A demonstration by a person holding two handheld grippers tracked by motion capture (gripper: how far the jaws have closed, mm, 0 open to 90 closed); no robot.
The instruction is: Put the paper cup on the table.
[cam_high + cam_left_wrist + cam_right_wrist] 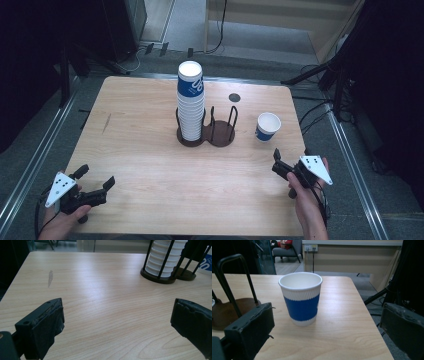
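Right gripper (290,161) fingers spread wide, empty, just short of the single cup (268,126) upright at the surface (140,150) right edge. Left gripper (95,181) fingers spread, empty, near corner. Cup stack (190,100) in rack (220,131) mid-surface.

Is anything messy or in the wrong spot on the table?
One paper cup stands upright and alone on the table, apart from the tall cup stack in the holder. A grey scuff mark shows on the wood. Nothing is spilled.
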